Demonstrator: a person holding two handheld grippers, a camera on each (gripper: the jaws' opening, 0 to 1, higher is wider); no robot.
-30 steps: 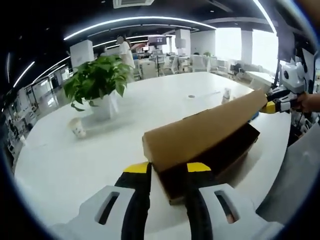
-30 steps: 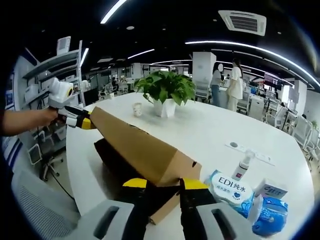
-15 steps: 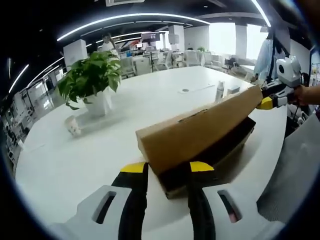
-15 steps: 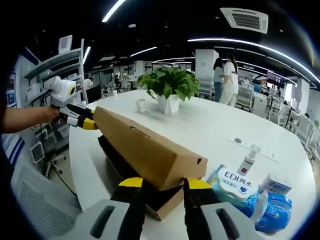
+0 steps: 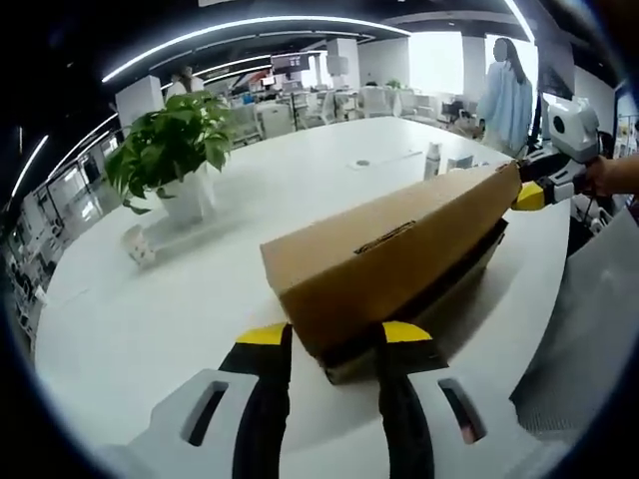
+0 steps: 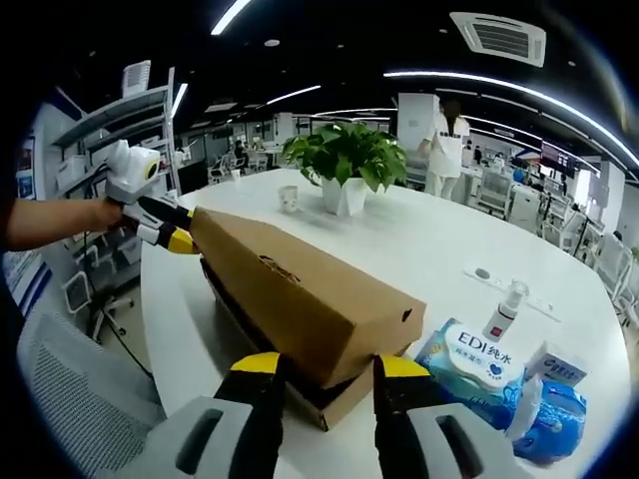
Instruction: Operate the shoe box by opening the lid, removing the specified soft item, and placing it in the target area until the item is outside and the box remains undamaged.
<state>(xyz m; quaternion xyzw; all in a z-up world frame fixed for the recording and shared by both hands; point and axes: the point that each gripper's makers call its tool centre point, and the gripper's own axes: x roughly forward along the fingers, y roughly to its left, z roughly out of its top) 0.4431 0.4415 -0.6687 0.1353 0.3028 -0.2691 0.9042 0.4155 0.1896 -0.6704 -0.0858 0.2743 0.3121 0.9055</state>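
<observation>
Shoe box (image 5: 399, 261) on the white worktop (image 5: 180, 299), lid (image 6: 300, 289) lifted only a crack, dark base showing beneath along the near edge. Left claw (image 5: 326, 344) at one short end of the box, jaws apart and straddling the lid corner; cannot tell whether they touch the cardboard. Right claw (image 6: 319, 371) at the opposite short end, jaws likewise apart around that corner. Soft item not visible; presumably inside the box. Potted plant (image 5: 175, 150) and small cup (image 5: 135, 244) beyond the box; wipes pack (image 6: 469, 361) and spray bottle (image 6: 502, 304) just beside its right-claw end.

Risks: uneven lift from the two ends could twist or crease the lid; a snagged lid could drag the base toward the worktop edge.
</observation>
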